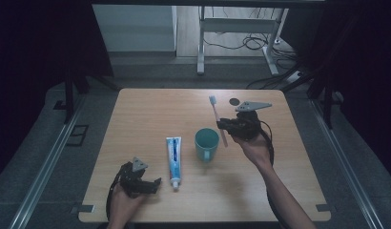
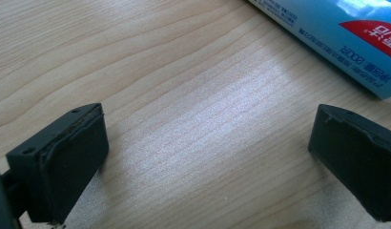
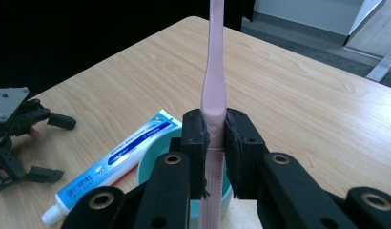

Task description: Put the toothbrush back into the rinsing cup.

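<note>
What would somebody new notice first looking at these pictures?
Most likely the pink toothbrush, clamped by its handle in the right claw and held just right of the teal cup near the table's middle. Next, the blue and white toothpaste tube lying flat to the cup's left. The left claw rests open at the near left of the wooden table, with bare wood between its jaws.
</note>
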The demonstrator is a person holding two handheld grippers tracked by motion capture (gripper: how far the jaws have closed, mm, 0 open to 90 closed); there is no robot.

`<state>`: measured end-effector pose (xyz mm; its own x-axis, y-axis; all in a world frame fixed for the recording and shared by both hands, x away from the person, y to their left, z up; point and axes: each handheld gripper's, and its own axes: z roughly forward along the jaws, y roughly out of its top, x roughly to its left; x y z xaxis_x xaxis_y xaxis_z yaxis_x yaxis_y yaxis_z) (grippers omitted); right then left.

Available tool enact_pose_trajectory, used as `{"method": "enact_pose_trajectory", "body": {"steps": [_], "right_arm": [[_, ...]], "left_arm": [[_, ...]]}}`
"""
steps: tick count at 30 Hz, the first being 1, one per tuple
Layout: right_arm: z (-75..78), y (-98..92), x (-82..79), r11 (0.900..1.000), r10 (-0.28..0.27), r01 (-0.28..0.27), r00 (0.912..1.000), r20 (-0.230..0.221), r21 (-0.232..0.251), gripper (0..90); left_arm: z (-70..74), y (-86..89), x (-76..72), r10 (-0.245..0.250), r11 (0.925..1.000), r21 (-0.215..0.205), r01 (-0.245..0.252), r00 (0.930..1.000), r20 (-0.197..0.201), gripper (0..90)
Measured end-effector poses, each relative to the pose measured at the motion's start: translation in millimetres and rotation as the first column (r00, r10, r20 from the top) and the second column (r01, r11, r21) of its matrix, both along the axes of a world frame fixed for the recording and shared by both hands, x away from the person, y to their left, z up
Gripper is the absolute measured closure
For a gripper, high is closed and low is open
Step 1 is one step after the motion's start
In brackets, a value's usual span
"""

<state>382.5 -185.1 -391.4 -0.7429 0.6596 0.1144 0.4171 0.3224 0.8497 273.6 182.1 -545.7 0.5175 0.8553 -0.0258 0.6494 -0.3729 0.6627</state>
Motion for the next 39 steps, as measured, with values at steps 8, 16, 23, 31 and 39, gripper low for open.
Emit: {"method": "enact_pose_trajectory", "body": {"steps": [8,16,23,31,39], "right_arm": [[4.8,13.8,4.3,1.000,0.008,-0.009,0.9999,0.011,0.015,78.9],[7.1,27.9,6.2,1.000,0.020,-0.020,0.9996,0.021,0.013,78.8],[1.4,33.9,8.8,1.000,0.022,-0.022,0.9995,0.023,0.008,78.9],[-7.8,37.7,10.6,1.000,0.025,-0.025,0.9994,0.023,0.000,78.8],[-22.2,38.8,12.3,1.000,0.022,-0.022,0.9997,0.007,-0.012,78.8]], "left_arm": [[-0.1,-0.1,0.0,0.001,1.0000,-0.002,-0.001,1.0000,0.001,0.0],[-0.2,-0.3,0.0,0.003,1.0000,-0.004,-0.003,1.0000,0.002,0.0],[0.0,0.0,0.0,0.001,1.0000,-0.001,-0.001,1.0000,0.000,0.0],[0.0,-0.1,-0.1,0.002,1.0000,-0.001,-0.002,1.0000,-0.001,0.0],[-0.1,-0.1,-0.1,0.002,1.0000,-0.002,-0.002,1.0000,-0.001,0.0]]}}
